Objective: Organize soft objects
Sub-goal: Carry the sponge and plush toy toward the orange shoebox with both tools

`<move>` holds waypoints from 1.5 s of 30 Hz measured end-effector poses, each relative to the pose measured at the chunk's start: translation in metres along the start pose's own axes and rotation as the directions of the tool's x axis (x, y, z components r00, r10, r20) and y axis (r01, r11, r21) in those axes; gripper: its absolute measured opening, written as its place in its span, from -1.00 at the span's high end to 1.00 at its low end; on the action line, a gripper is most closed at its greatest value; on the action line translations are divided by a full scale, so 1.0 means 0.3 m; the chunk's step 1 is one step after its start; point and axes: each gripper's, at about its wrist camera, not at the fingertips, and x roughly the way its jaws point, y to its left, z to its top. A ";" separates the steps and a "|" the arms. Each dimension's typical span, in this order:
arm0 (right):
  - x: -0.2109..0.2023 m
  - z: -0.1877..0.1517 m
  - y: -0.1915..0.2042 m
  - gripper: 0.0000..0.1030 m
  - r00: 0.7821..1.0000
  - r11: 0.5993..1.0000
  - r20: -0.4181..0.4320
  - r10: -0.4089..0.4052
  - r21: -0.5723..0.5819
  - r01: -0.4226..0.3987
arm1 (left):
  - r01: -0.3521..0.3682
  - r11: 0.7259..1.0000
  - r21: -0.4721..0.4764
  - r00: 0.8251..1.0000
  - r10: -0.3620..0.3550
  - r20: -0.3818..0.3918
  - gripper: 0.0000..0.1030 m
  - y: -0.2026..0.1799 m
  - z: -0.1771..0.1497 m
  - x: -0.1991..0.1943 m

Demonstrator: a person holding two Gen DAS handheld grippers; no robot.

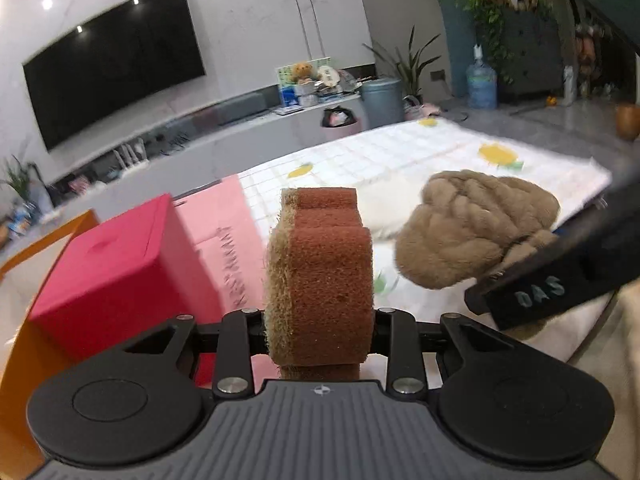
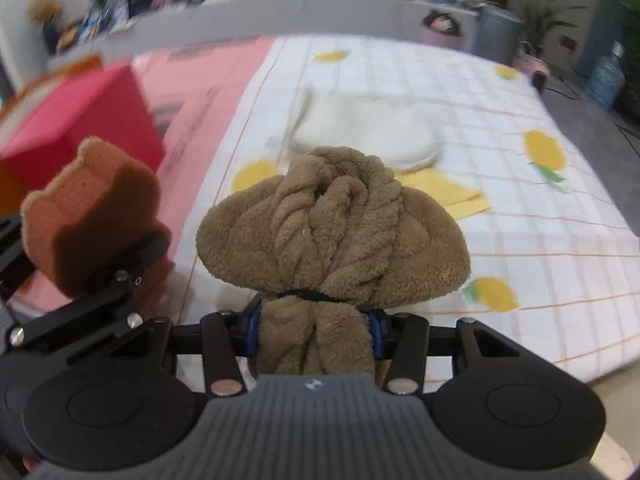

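Both hands are carrying a load at once, so this is looking like the carry step: two soft things are up off the cloth (image 2: 460,92) and seemingly heading for the red box (image 1: 116,268) sitting at the left on the pink mat (image 1: 224,224). Next move, I'd judge, is calling for swinging each one over the box's open top and letting go cleanly, one at a time so the tools aren't bumping each other; the box mouth isn't showing from here, so the aim is needing care. The left gripper (image 1: 318,312) is pinching the sponge (image 1: 320,276) on edge, jaws narrow and pressing its sides. The right gripper (image 2: 316,322) is squeezing the tail of the towel (image 2: 332,224), a brown bundle cinched by a dark band, its puffy head standing clear above the pads. The two loads are riding near each other, sponge on the left, towel on the right. Below them the white checked cloth with yellow fruit prints is lying beside the pink mat, with a white pad (image 2: 368,132) and a yellow sheet (image 2: 452,192) waiting on it. Beyond, a big TV (image 1: 116,64) is hanging over a long low cabinet (image 1: 192,132), with a grey bin (image 1: 382,102), plants and a water jug (image 1: 481,84) further right.
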 end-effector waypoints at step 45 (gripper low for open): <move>0.022 0.679 0.811 0.06 0.915 0.921 0.335 0.227 0.230 -0.313 | -0.297 0.911 -0.287 0.955 0.288 -0.072 0.31 1.014 0.273 -0.061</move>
